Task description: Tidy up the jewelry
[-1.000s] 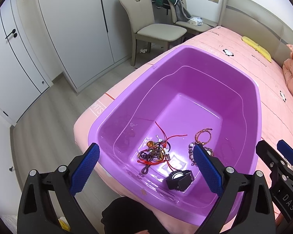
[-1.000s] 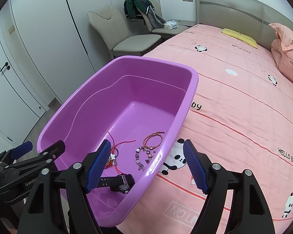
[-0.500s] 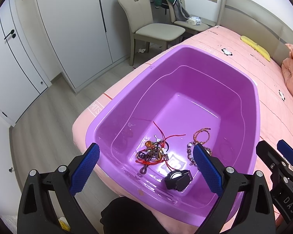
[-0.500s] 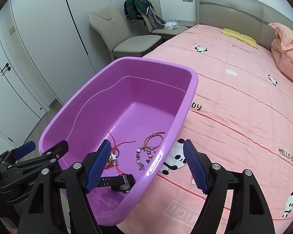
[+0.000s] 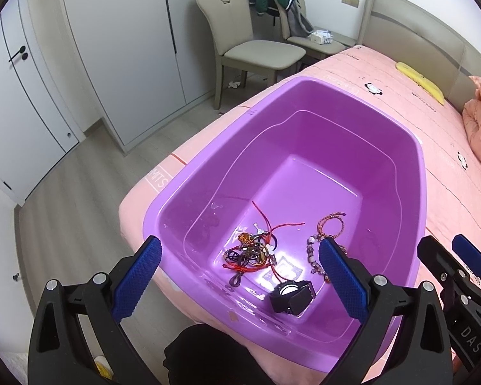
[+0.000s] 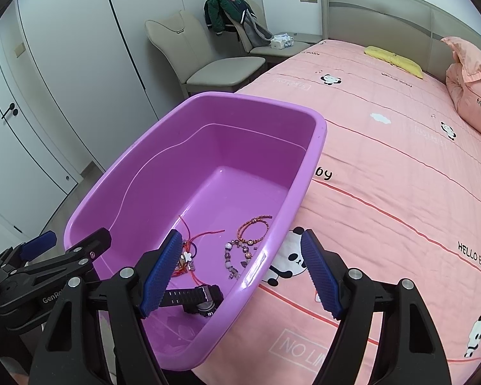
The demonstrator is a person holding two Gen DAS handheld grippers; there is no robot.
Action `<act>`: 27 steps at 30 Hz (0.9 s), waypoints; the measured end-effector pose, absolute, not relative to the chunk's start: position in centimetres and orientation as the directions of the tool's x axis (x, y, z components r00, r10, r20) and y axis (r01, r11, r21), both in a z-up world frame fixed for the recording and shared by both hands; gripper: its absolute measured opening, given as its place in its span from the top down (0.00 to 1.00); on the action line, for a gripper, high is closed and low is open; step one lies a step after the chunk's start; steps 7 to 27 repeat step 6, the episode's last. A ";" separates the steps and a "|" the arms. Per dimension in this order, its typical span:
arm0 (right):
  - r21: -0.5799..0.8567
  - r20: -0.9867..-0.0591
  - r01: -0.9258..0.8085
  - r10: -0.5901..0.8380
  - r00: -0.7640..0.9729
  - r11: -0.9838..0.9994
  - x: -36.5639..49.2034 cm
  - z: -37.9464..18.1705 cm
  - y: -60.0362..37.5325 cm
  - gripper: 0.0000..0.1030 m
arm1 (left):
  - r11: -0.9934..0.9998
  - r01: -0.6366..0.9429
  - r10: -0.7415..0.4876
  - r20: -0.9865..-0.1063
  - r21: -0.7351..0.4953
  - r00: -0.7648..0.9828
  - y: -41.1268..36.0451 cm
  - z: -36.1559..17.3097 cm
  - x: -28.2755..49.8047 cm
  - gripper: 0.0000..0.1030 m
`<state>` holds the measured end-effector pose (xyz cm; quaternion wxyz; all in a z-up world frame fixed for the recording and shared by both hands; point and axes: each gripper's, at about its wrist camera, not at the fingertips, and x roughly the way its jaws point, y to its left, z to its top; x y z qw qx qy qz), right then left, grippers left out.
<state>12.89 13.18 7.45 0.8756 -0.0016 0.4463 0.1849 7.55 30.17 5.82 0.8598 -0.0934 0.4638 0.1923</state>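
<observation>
from the left wrist view, the left gripper (image 5: 237,276) hangs with its blue-padded fingers (image 5: 137,277) spread wide and nothing between them. ahead of it and below sits a purple tub (image 5: 410,147) on a pink bedspread (image 5: 445,118). inside the tub, near its closest wall, a tangle of red cords and dark rings (image 5: 255,250) lies just ahead of the gap between the fingers. a black watch (image 5: 291,296) rests closer in, toward the right finger. a beaded bracelet (image 5: 314,255) is partly hidden behind that right finger, with a thin braided bracelet (image 5: 332,226) just beyond it. the right gripper (image 5: 458,276) shows at the right edge, outside the tub wall.

from the right wrist view, the right gripper (image 6: 240,276) is likewise wide open and empty, straddling the tub's (image 6: 317,141) near-right rim: its left finger is over the inside, its right finger over the bedspread (image 6: 400,166). the beaded bracelet (image 6: 235,255) and braided bracelet (image 6: 253,231) lie just ahead of the gap, the red cords (image 6: 195,240) beside the left finger, and the watch (image 6: 195,296) is under that finger. the left gripper (image 6: 57,250) shows at the left, over the tub's near corner; its jaws are not readable here.
</observation>
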 end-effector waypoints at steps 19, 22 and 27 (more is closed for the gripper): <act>0.164 -0.782 -0.324 0.323 0.533 0.932 12.9 7.4 13.2 0.29 | 0.906 -0.422 0.244 -0.842 0.021 0.481 30.4 5.7 7.6 0.06; 0.164 -0.782 -0.324 0.323 0.533 0.932 12.9 7.4 13.2 0.29 | 0.906 -0.422 0.244 -0.842 0.021 0.481 30.4 5.7 7.6 0.06; 0.164 -0.782 -0.324 0.323 0.533 0.932 12.9 7.4 13.2 0.29 | 0.906 -0.422 0.244 -0.842 0.021 0.481 30.4 5.7 7.6 0.06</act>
